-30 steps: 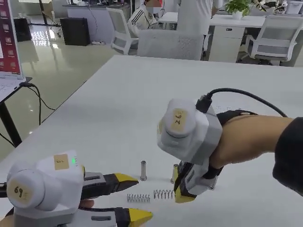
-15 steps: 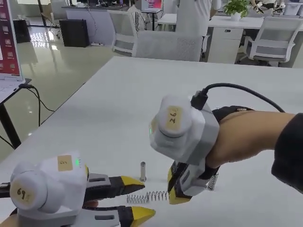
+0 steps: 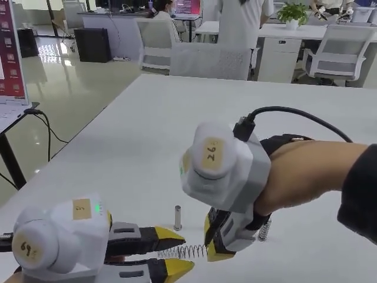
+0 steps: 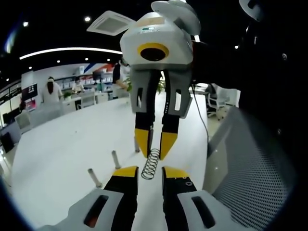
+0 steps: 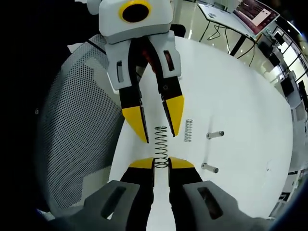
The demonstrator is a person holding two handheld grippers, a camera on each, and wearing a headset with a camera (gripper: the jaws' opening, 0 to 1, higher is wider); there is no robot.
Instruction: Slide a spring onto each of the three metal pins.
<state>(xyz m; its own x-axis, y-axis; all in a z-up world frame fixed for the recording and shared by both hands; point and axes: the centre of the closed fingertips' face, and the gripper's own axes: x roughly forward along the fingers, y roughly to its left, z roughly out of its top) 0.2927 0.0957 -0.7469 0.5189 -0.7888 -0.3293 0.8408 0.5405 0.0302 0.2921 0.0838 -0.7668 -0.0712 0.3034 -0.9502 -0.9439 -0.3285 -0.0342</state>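
Note:
A thin wire spring (image 3: 185,252) hangs level between my two grippers. My right gripper (image 3: 211,247) points down and is shut on one end of the spring (image 5: 161,144). The other end reaches between the parted jaws of my left gripper (image 3: 179,253), which is open. From the left gripper view, the spring (image 4: 150,164) runs from the right gripper (image 4: 155,144) down to my left gripper (image 4: 150,172). A bare metal pin (image 3: 177,217) stands just behind. Another pin wearing a spring (image 3: 263,230) stands to the right. A second loose spring (image 5: 188,130) lies on the table near two pins (image 5: 215,134).
The white table (image 3: 177,130) stretches far ahead. Office chairs (image 3: 209,56) stand at its far edge, with desks and people beyond. A black cable (image 3: 294,112) runs from the right gripper. A laptop stand (image 3: 12,100) is on the left.
The spring lay on the table beside the right gripper's tips. It is now pinched and raised, its free end carried left into the left gripper's open jaws.

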